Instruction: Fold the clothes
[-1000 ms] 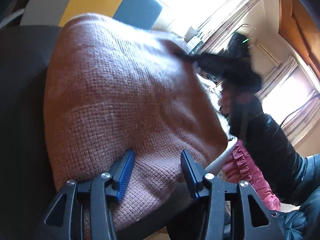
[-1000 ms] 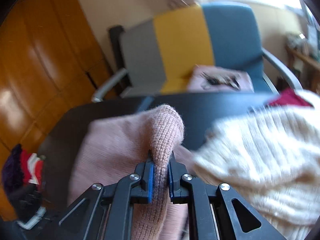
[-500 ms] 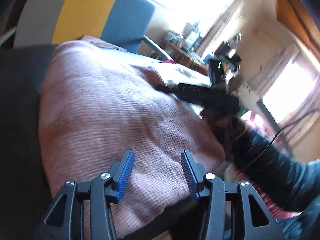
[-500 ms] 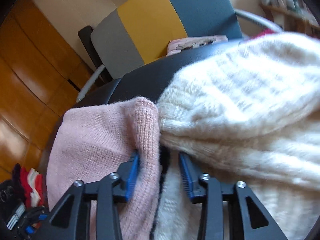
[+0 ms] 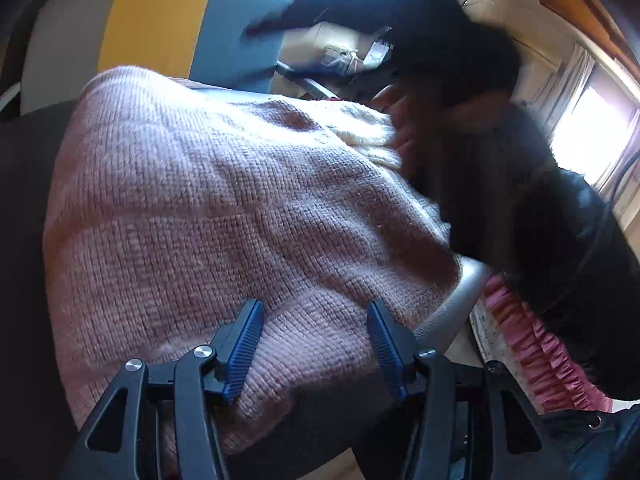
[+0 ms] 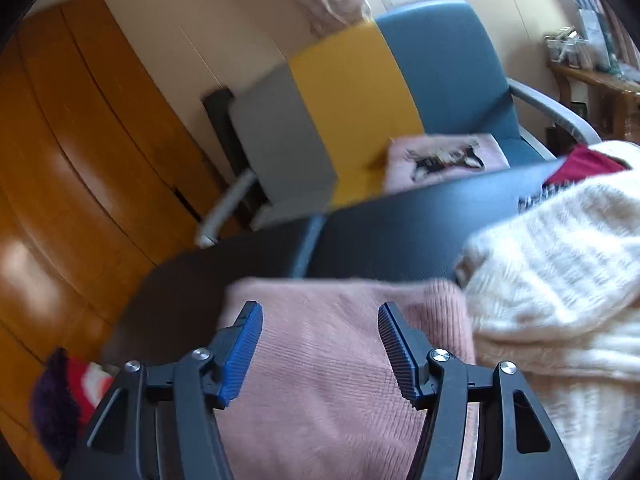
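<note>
A pink knitted sweater (image 5: 224, 216) lies folded on the dark table (image 5: 24, 208). My left gripper (image 5: 316, 336) hovers over its near edge, jaws opening, the knit beneath them and no pad pressing on it. In the right wrist view the same pink sweater (image 6: 332, 364) lies flat under my right gripper (image 6: 320, 340), whose jaws are opening with nothing pinched between them. A cream chunky-knit sweater (image 6: 560, 280) sits bunched to the right of the pink one, touching it. The right gripper appears in the left wrist view only as a dark blurred shape, raised above the table.
A grey, yellow and blue armchair (image 6: 360, 92) stands behind the table with a pink printed cloth (image 6: 444, 160) on its seat. A person's dark sleeve (image 5: 532, 216) crosses the right side. Wooden panels (image 6: 80, 160) fill the left. A red cloth (image 6: 584, 164) lies beyond the cream sweater.
My right gripper has let go of the pink sweater's fold, which now lies flat, and its jaws have spread wide. The left jaws have widened slightly. The right hand has swung upward.
</note>
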`<state>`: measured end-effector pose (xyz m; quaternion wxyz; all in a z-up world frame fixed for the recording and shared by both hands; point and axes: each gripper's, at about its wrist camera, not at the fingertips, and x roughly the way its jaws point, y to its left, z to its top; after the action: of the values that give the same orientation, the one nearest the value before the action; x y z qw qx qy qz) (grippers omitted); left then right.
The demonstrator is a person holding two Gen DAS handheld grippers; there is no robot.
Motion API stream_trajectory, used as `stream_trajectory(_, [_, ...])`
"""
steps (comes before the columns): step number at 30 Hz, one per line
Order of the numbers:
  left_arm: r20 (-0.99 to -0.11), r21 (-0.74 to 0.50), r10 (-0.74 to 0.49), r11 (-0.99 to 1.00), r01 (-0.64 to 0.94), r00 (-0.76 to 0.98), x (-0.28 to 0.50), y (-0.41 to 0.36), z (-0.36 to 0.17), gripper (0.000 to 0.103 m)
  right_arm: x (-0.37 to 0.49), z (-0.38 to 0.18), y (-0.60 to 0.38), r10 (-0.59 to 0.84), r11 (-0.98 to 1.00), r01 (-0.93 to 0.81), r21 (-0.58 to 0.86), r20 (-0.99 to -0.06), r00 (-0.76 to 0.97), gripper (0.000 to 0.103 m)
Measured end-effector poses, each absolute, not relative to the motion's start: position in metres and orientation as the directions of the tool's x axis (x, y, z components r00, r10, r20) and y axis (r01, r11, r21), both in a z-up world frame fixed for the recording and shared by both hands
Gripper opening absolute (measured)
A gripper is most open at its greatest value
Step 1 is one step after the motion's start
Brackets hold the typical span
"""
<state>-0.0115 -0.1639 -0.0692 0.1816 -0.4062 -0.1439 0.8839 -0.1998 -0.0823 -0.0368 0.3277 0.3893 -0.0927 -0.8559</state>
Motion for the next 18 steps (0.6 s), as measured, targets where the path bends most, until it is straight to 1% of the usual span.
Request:
stream_trajectory(1, [-0.659,-0.415,0.446,-0.887,-0.203,-0.605,-0.011,-0.166,-0.071,0.055,-0.203,-0.054,-0.086,-0.593,-0.796,0.473,0.377,-0.644,-0.483,0.061])
stream_trajectory(2, [-0.653,-0.427,0.455,-0.881,-0.202,-0.606,-0.01,-0.168,-0.073,0.055,-0.205,-0.067,-0.087,-0.565,-0.814,0.463,0.352,-0.664,-0.489,0.058])
stream_trajectory(5, [-0.642,-0.451,0.472,-0.87,-0.2,-0.604,-0.007,-0.172,-0.074,0.053,-0.206,-0.093,-0.076,-0.528,-0.838,0.446,0.313,-0.668,-0.524,0.056])
stream_trajectory(8, [-0.614,-0.465,0.466,-0.866,-0.185,-0.637,-0.005,-0.178,-0.061,0.053,-0.207,-0.098,-0.076,-0.512,-0.846,0.445,0.293,-0.676,-0.529,0.056])
stream_trajectory(10, [-0.553,-0.462,0.422,-0.873,-0.158,-0.719,-0.006,-0.191,-0.04,0.053,-0.209,-0.098,-0.078,-0.514,-0.844,0.45,0.291,-0.677,-0.526,0.058])
stream_trajectory(13, [-0.466,-0.471,0.33,-0.878,-0.085,-0.821,-0.017,-0.213,-0.013,0.056,-0.213,-0.099,-0.077,-0.524,-0.84,0.449,0.306,-0.676,-0.519,0.058])
stream_trajectory(14, [-0.458,-0.461,0.291,-0.886,-0.055,-0.84,-0.023,-0.218,-0.008,0.056,-0.213,-0.098,-0.077,-0.526,-0.838,0.449,0.309,-0.675,-0.517,0.059])
stream_trajectory(16, [-0.485,-0.422,0.192,-0.906,0.037,-0.853,-0.046,-0.223,-0.007,0.056,-0.212,-0.098,-0.076,-0.529,-0.837,0.449,0.313,-0.672,-0.517,0.059])
stream_trajectory(18, [-0.518,-0.385,0.119,-0.916,0.107,-0.847,-0.069,-0.221,-0.012,0.056,-0.212,-0.098,-0.075,-0.536,-0.833,0.449,0.322,-0.668,-0.515,0.059])
